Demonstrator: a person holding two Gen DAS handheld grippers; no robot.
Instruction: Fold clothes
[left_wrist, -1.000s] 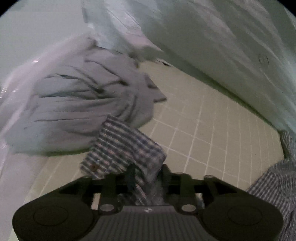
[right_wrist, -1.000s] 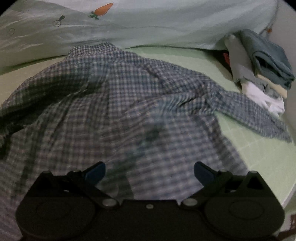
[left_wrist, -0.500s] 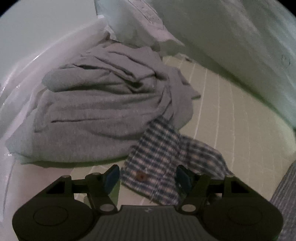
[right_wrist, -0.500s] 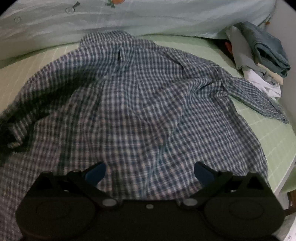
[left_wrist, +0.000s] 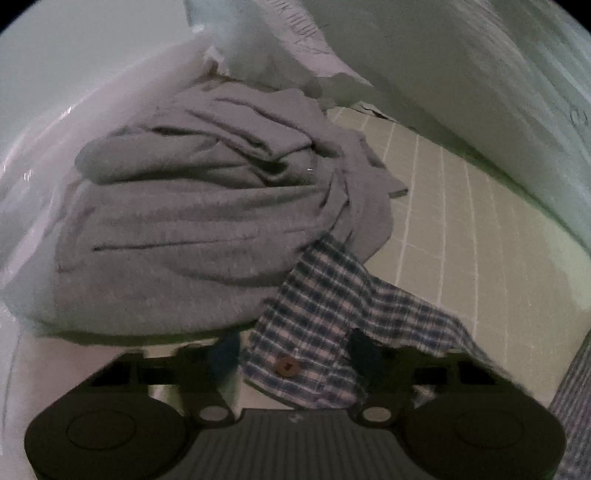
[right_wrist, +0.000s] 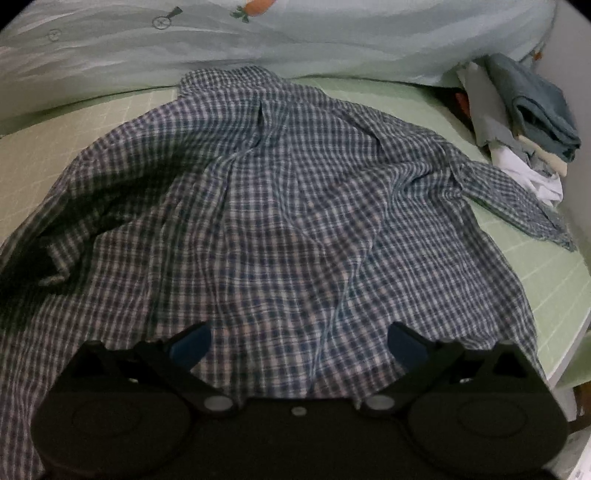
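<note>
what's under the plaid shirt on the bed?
Around the plaid shirt only the green grid mat shows; its cuff overlaps the grey garment. Anything beneath the spread fabric is covered.

Left gripper (left_wrist: 291, 350) went from clamped on blue-white plaid shirt cuff (left_wrist: 295, 354) to jaws apart; cuff dropped onto pale green gridded mat (left_wrist: 443, 221)
</note>
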